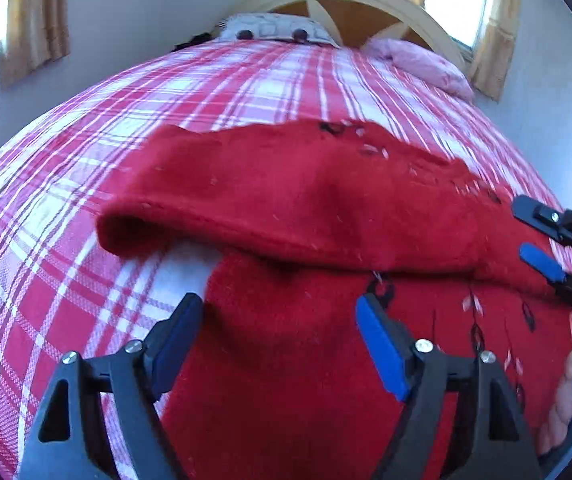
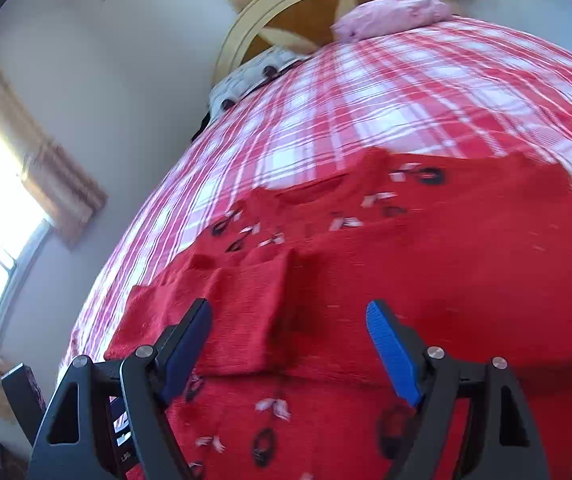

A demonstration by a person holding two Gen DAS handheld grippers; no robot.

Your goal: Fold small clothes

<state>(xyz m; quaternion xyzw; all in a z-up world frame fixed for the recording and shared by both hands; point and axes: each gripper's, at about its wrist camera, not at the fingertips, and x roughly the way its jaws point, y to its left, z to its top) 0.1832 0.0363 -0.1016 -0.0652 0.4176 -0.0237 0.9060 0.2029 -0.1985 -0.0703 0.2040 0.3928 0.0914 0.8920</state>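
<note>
1. Left wrist view: the left tool (image 1: 277,312) hangs wide apart over the near part of the red sweater (image 1: 306,208), gripping nothing.
2. Beyond it, a sleeve (image 1: 221,216) lies folded across the body, likely to narrow the garment.
3. The right tool (image 2: 288,320) also stands wide and empty above the knit.
4. Farthest, the sweater rests flat on the plaid bed (image 1: 245,80), giving a broad folding surface.

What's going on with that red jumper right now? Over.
Left gripper open, right gripper open. Red sweater partly folded on plaid bedspread. Nothing in the way.
</note>
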